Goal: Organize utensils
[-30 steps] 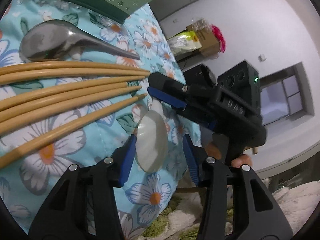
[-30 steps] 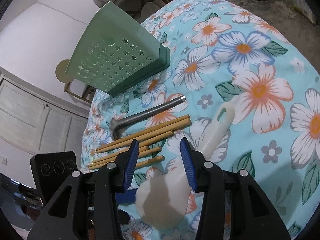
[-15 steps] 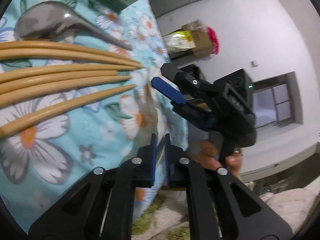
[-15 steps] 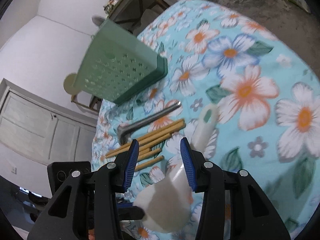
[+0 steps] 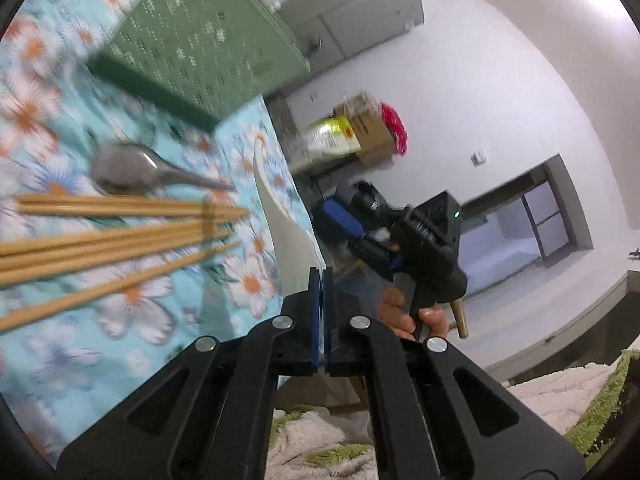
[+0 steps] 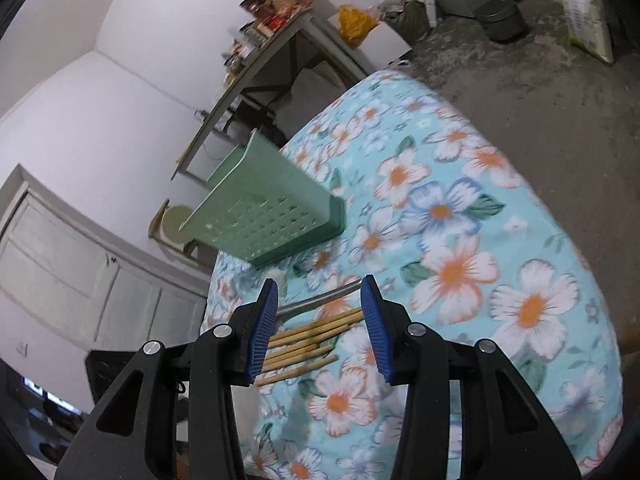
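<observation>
So my left gripper (image 5: pixel 322 280) is pinching the wide end of the white plastic spoon (image 5: pixel 280 216), jaws squeezed right down on its thin edge, and the spoon is sticking out forward above the floral tablecloth (image 5: pixel 132 312) with its handle pointing away from me. My right gripper (image 6: pixel 318 320) is sitting about half open with nothing between the blue pads (image 6: pixel 374 320); it's hovering over the table, and from the left camera I'm seeing it held in a hand (image 5: pixel 400 312) just off the table's edge. The bamboo chopsticks (image 5: pixel 120 236) are lying loosely side by side on the cloth, the metal spoon (image 5: pixel 132 168) right beside them. The green perforated basket (image 6: pixel 272 212) is standing further back on the table, past the metal spoon.
</observation>
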`<state>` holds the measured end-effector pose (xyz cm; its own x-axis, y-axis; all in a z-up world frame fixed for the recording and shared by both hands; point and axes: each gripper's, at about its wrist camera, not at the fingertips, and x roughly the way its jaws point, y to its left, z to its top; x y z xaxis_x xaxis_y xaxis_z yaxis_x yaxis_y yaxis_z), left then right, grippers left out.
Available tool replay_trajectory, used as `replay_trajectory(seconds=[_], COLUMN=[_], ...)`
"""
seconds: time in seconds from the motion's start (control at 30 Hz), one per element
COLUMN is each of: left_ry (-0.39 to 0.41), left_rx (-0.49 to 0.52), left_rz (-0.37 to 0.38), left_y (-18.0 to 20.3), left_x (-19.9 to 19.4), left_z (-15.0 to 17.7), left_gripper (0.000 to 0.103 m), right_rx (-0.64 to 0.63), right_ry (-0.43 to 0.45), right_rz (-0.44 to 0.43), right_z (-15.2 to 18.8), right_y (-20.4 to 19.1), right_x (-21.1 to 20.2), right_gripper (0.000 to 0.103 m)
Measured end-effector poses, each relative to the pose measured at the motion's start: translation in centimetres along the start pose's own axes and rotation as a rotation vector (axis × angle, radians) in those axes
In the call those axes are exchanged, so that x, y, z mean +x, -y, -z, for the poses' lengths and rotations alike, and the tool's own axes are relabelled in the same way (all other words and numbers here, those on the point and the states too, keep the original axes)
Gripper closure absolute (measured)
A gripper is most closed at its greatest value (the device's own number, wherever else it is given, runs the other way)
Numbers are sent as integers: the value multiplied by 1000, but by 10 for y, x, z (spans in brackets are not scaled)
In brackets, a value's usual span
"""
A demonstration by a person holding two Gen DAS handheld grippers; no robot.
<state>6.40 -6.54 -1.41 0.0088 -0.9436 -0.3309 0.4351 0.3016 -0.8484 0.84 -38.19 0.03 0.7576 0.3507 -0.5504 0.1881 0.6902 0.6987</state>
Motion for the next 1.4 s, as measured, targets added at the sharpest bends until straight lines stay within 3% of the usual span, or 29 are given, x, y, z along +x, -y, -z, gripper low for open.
replay_trajectory(seconds=[0.17,0.4,0.7,0.87,1.03,1.17,1.33,1.4], left_ry=[116,260,318,331,344,354,367,372], left_rx=[-4,-58,-69,-88,-99,-113,-111,-100], left_rz=[-89,-165,-203,-194,-191,-189,-184,-184], left_y=[-8,-22,-34,-45,-52,-57,-53,-50], left_x=[-55,-109,-135,-138,-142,-145,-149,-151], left_z=[4,11,10,9,8,9,11,11], left_gripper=[103,103,103,103,103,103,103,103], right_rx=[-166,-591,-924,-1031,-1125,-1156,-1134,-1124], right_ry=[-80,-222,-377,-428,-461,-433,-360,-312], right_rz=[50,208,366,387,373,352,336,333], right_z=[10,31,43,44,55,59,63,61], right_y=[-37,-94,-106,-112,-125,-129,-133,-137], right_x=[32,100,153,165,182,191,183,174], right_gripper=[53,50,51,52,59,70,92,93])
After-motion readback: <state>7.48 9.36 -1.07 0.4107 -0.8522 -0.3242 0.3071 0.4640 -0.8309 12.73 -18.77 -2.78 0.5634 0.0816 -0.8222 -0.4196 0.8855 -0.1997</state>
